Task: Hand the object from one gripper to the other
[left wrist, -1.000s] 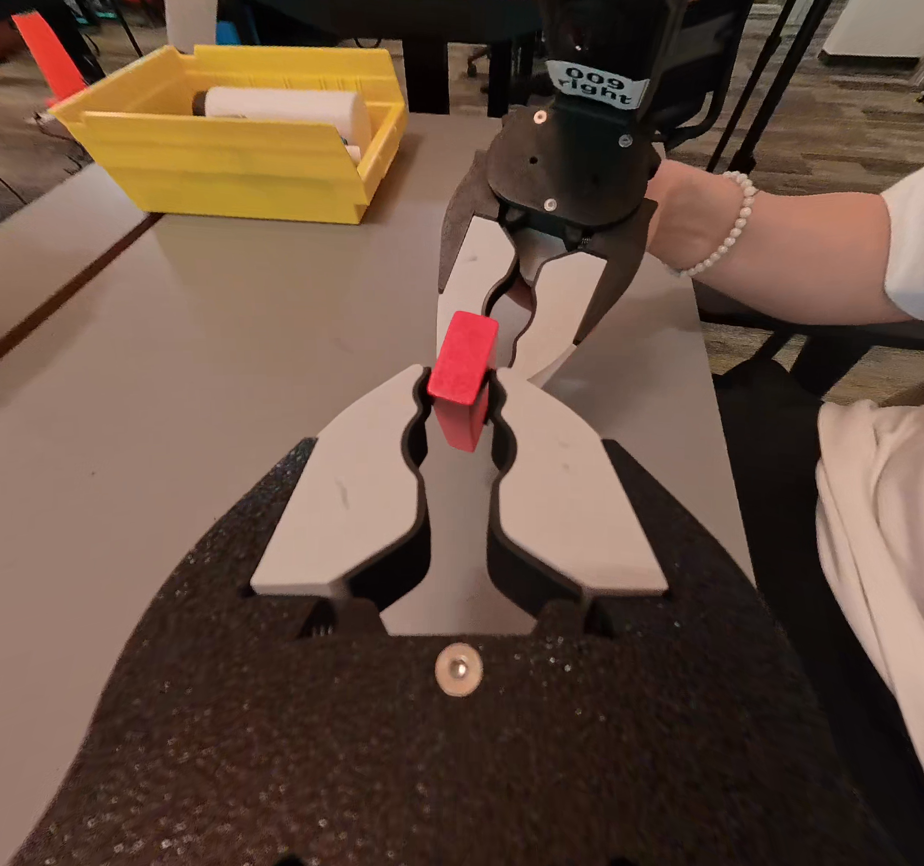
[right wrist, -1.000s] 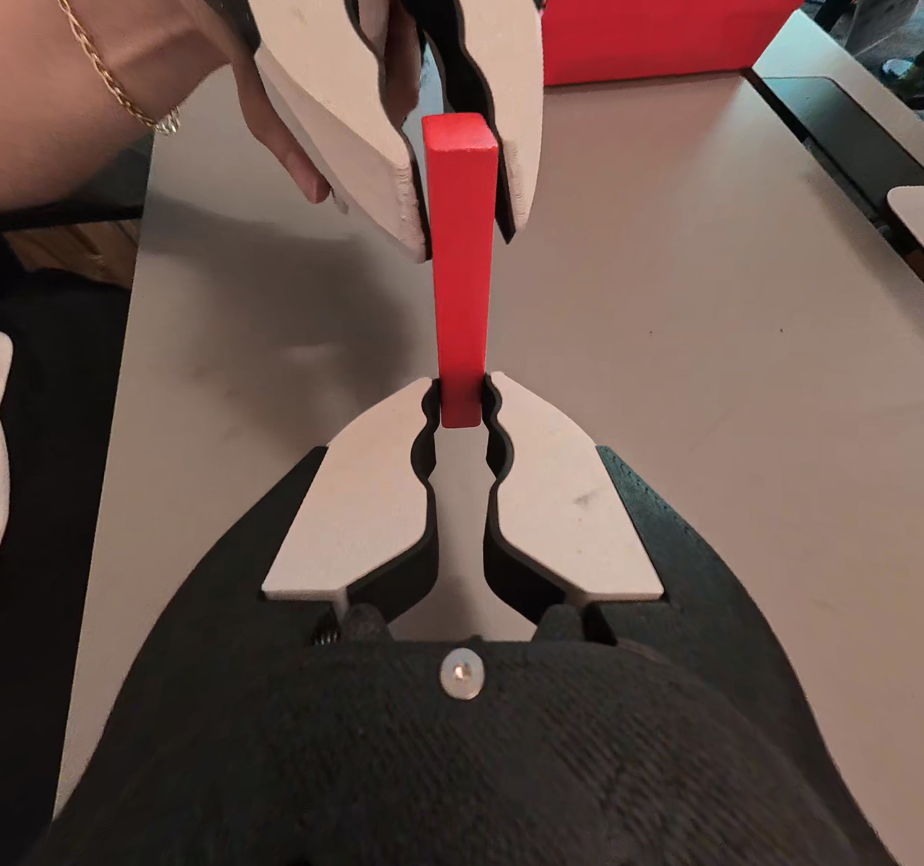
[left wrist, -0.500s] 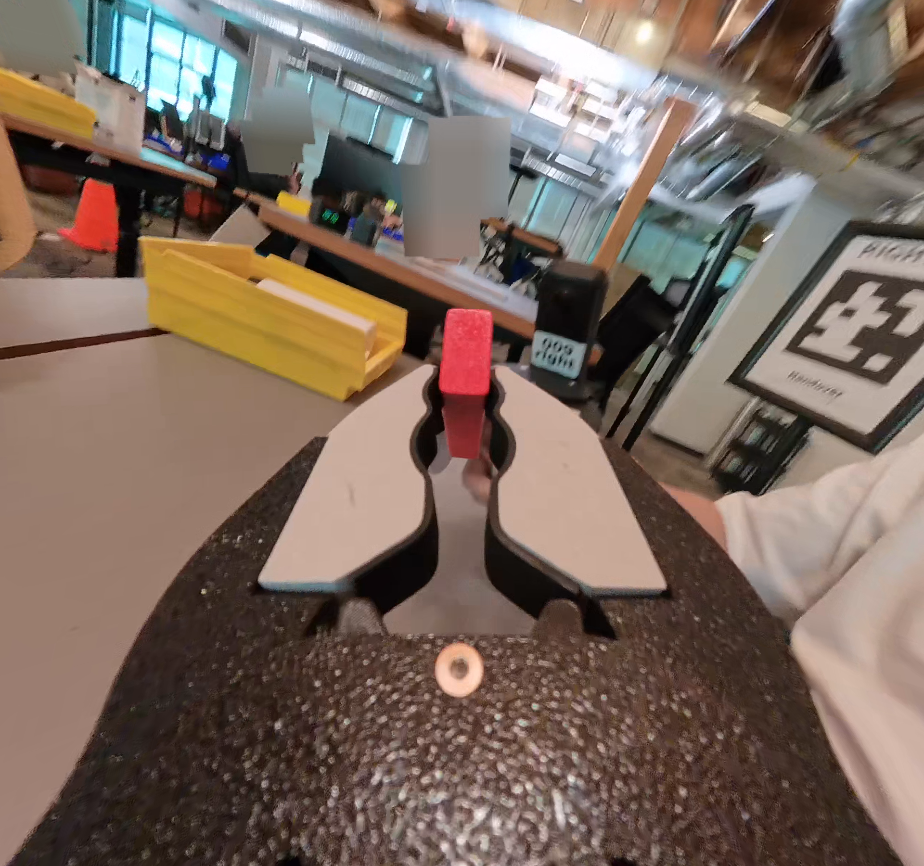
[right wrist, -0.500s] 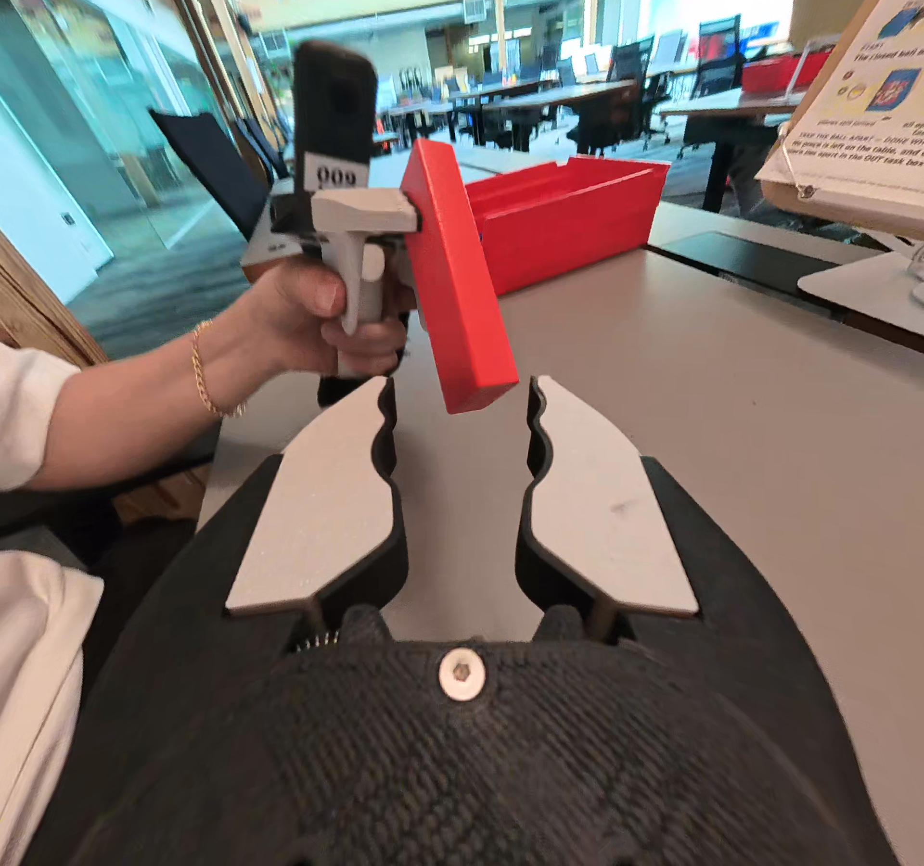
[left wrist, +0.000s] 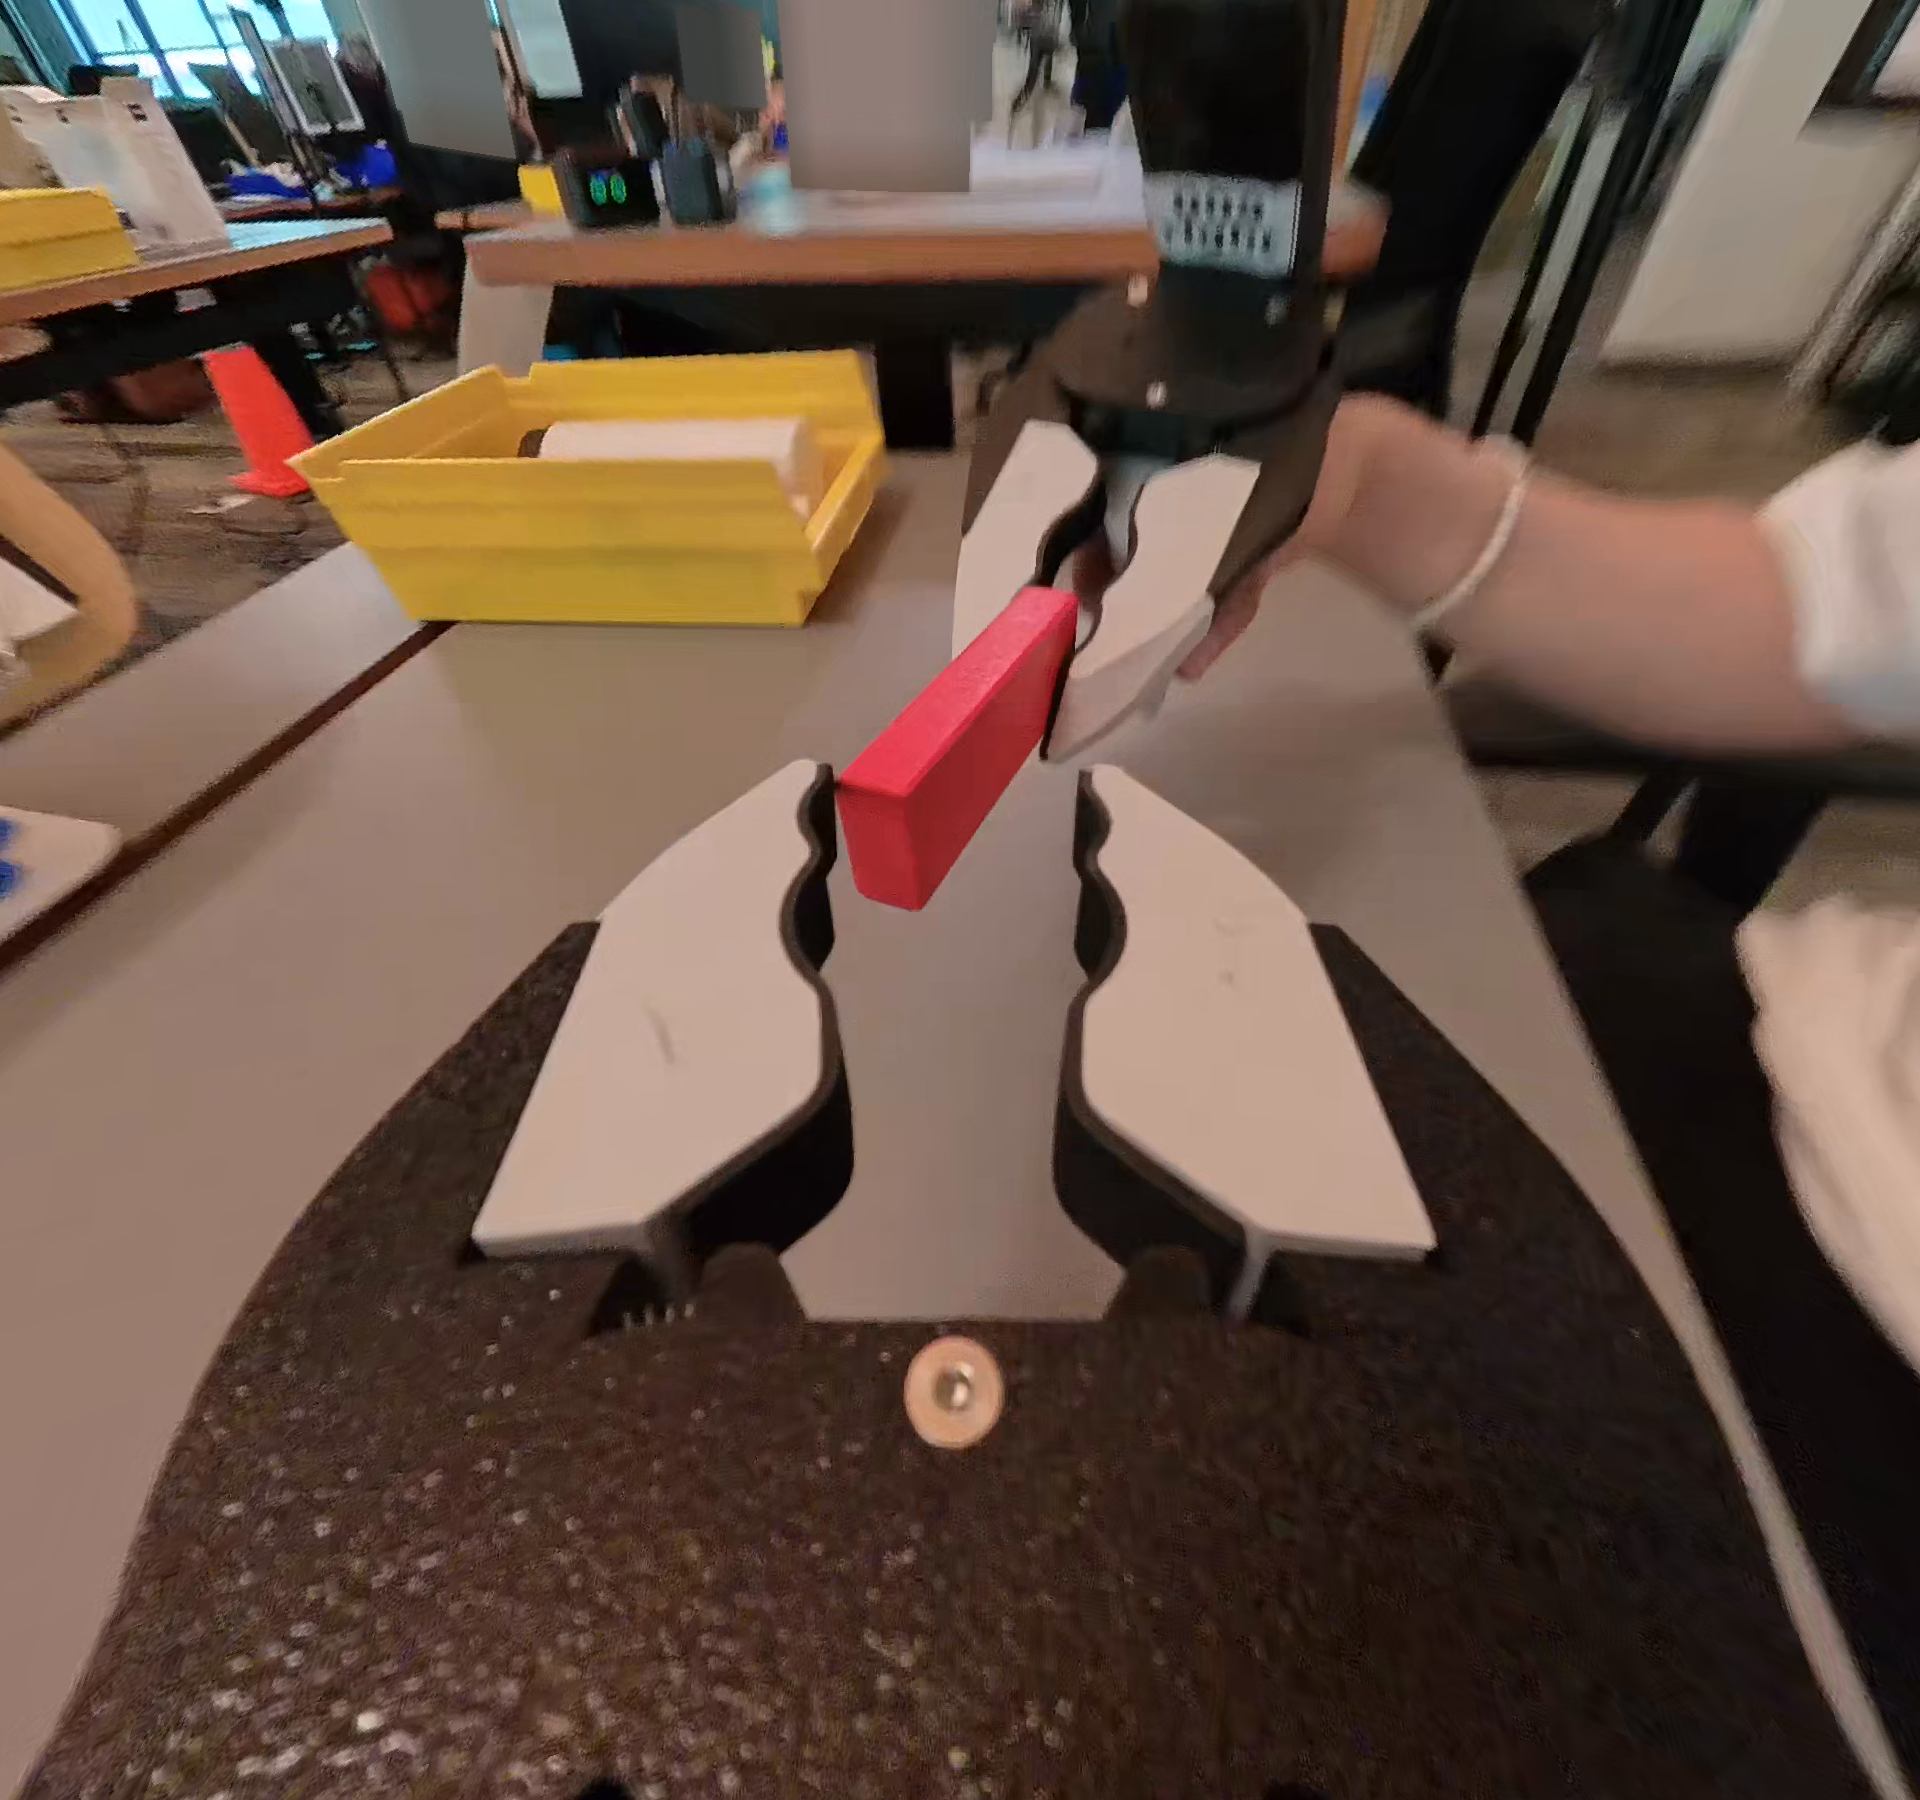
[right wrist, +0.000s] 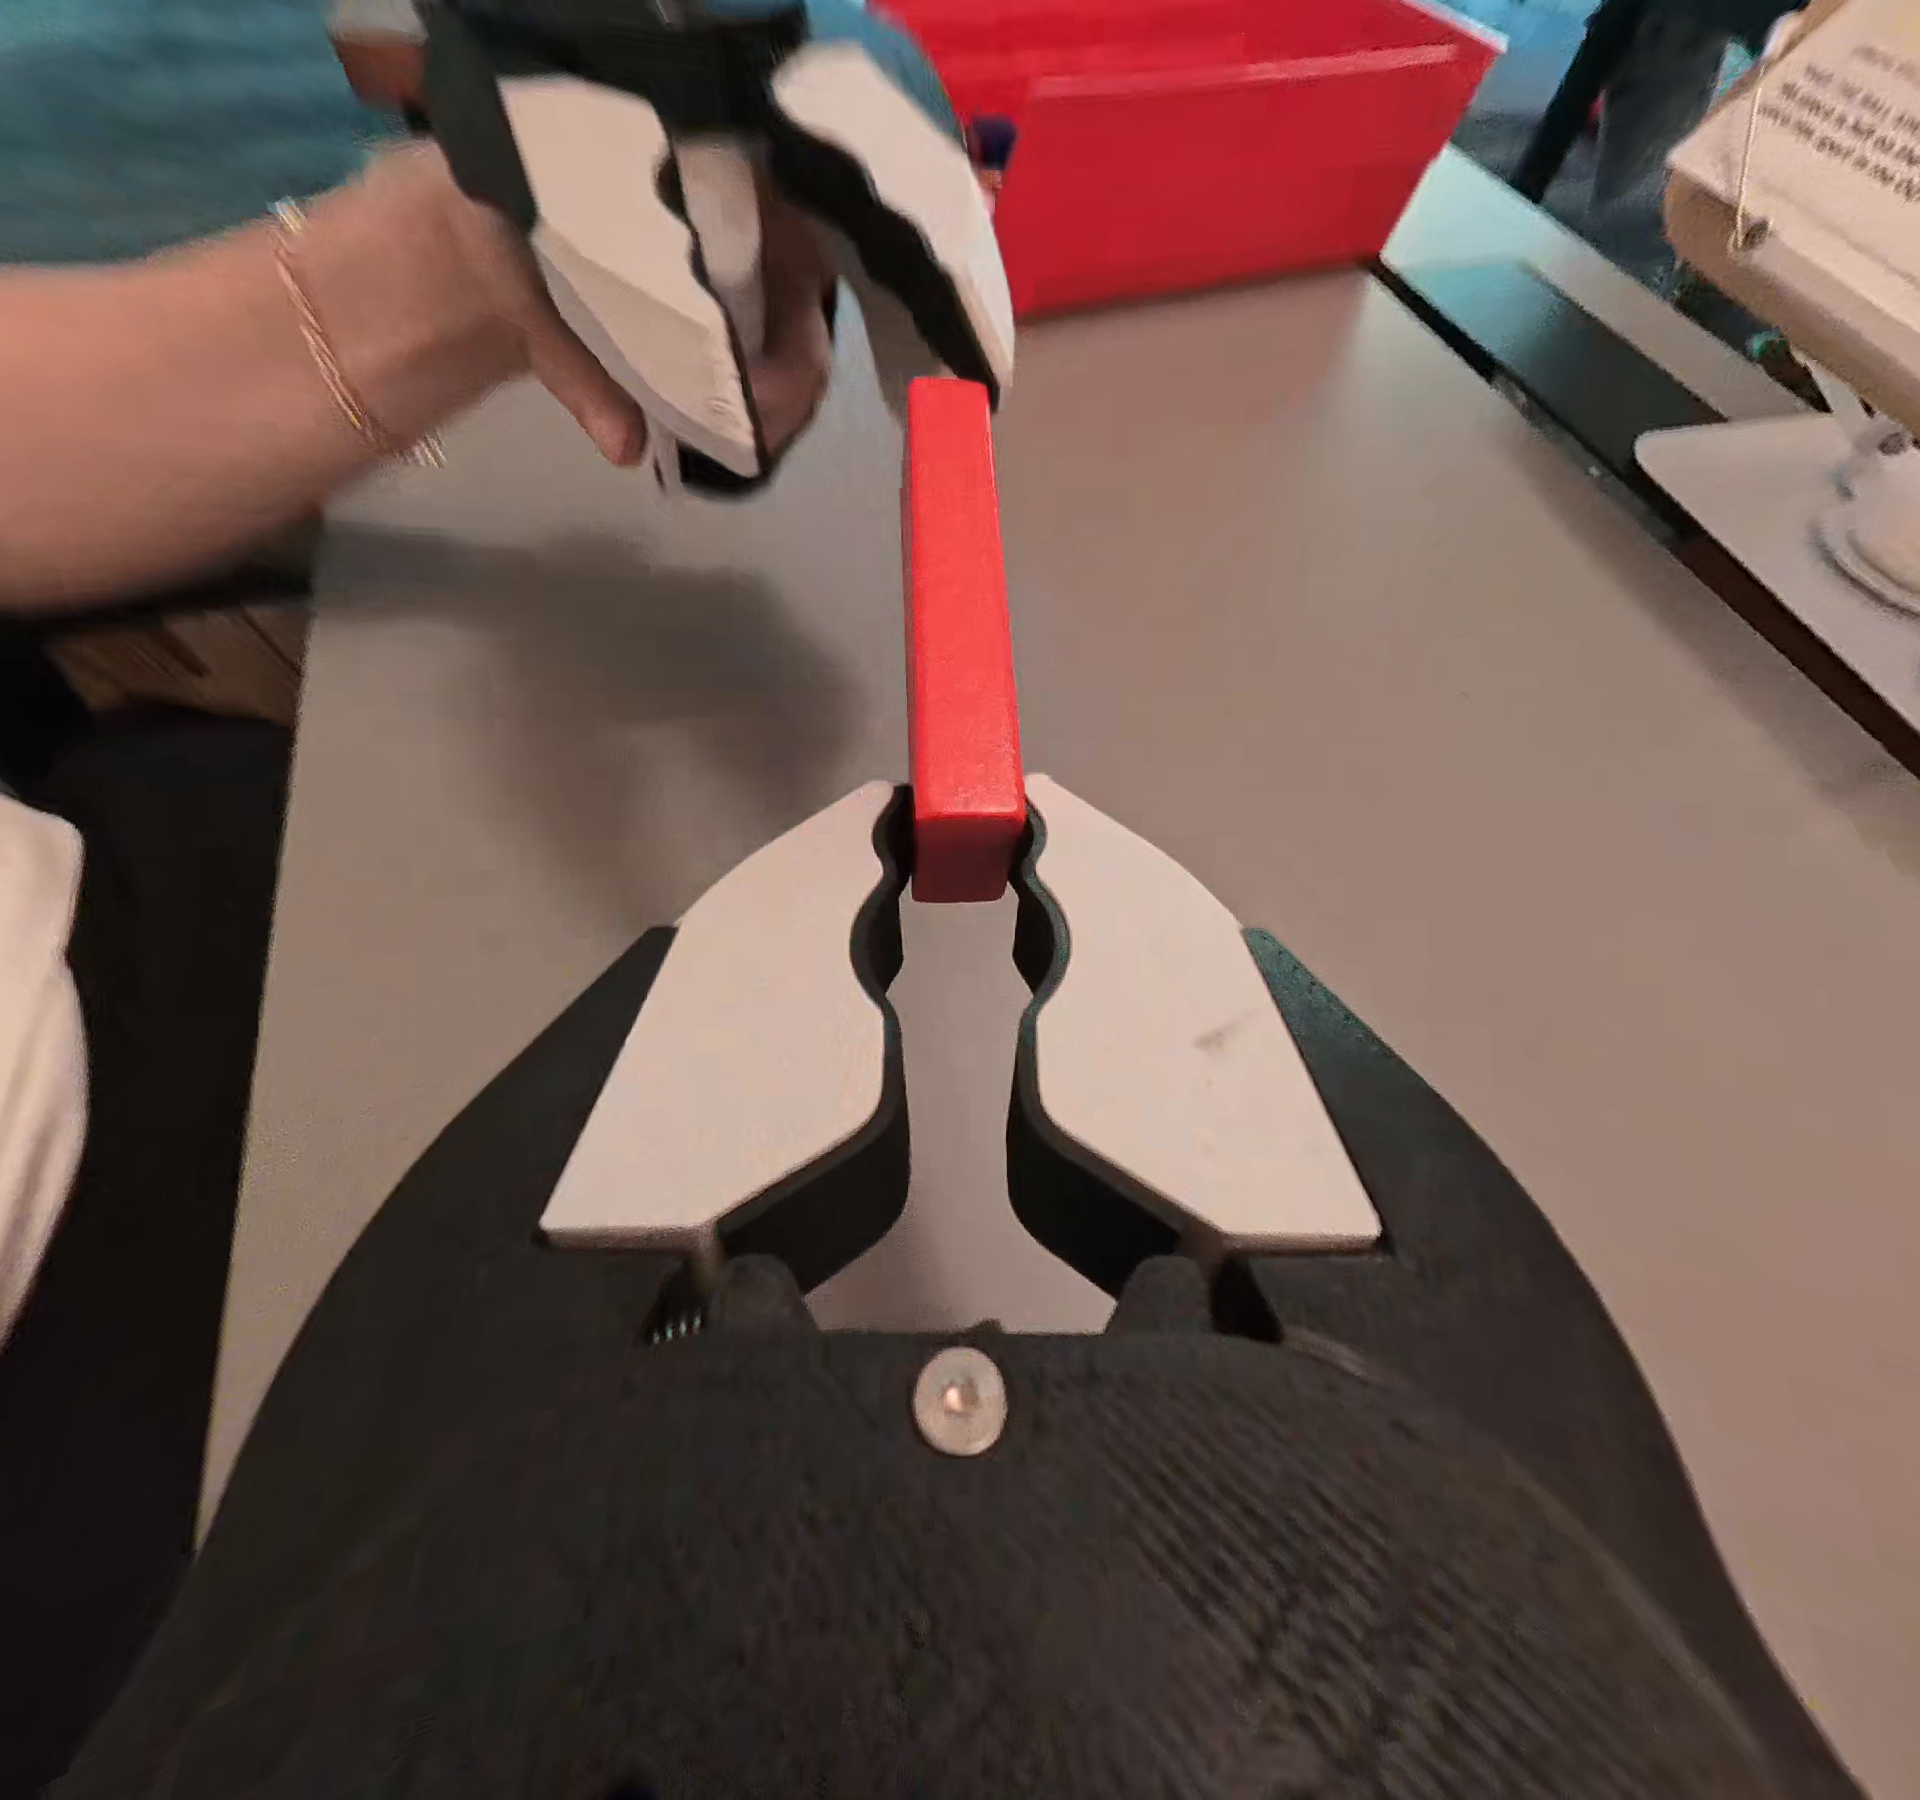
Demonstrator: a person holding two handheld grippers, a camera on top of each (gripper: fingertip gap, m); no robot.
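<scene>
Half a second ago our left tool gripped the red block; now our right tool clamps it above the bench, the left spread wide: handover looks done.

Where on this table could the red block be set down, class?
Bare grey table lies between the red bin and the right tool holding the red block; also before the yellow bin. It is crowded around the open left tool.
</scene>
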